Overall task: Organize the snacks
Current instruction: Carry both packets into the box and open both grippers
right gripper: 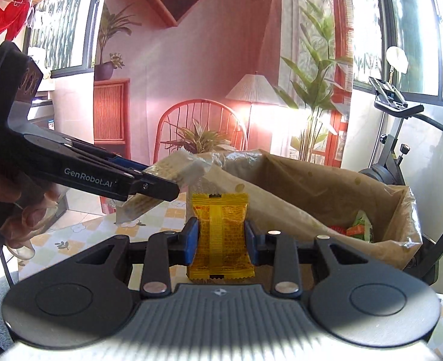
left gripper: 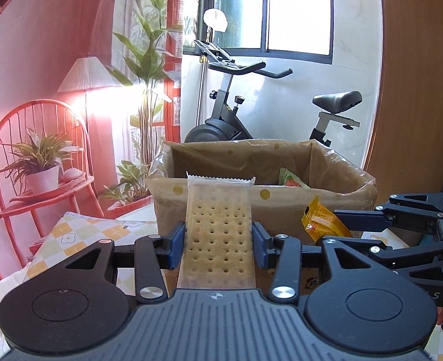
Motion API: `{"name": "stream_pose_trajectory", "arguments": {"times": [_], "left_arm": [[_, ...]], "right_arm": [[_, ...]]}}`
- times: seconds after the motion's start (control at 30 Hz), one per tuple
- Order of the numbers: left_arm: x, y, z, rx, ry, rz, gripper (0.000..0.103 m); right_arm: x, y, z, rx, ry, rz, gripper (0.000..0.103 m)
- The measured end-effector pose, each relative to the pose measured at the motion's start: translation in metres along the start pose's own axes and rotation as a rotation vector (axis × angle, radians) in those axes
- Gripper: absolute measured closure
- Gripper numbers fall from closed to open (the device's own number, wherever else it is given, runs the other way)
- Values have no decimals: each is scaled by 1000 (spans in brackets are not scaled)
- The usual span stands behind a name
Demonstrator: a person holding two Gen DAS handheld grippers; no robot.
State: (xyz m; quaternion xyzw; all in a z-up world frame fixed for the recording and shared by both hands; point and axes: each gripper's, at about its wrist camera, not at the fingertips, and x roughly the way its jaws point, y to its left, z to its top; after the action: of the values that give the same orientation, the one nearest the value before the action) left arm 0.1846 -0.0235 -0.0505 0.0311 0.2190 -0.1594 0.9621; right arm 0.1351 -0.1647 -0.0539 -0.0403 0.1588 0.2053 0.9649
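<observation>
My left gripper is shut on a clear-wrapped cracker pack, held just in front of the brown box lined with clear plastic. My right gripper is shut on a small orange snack packet, close to the box. The packet also shows in the left wrist view, held by the right gripper at the right. The left gripper with the cracker pack shows in the right wrist view at the left. A green and red snack lies inside the box, also seen in the right wrist view.
The box stands on a table with a checkered flower-pattern cloth. An exercise bike stands behind the box. A red chair with a potted plant and a floor lamp are at the left.
</observation>
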Motion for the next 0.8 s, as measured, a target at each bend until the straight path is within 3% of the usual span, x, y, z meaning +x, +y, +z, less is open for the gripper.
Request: {"name": "stream_pose_trajectory", "arguments": {"times": [0.3, 0.6, 0.8], "left_arm": [[7, -5, 38, 23, -79, -13, 55], [96, -16, 70, 4, 41, -24, 54], [125, -6, 69, -50, 99, 24, 47]], "right_arm": [[-5, -35, 37, -4, -76, -64, 69], [49, -101, 37, 61, 59, -207, 68], [60, -123, 31, 111, 132, -223, 63]]}}
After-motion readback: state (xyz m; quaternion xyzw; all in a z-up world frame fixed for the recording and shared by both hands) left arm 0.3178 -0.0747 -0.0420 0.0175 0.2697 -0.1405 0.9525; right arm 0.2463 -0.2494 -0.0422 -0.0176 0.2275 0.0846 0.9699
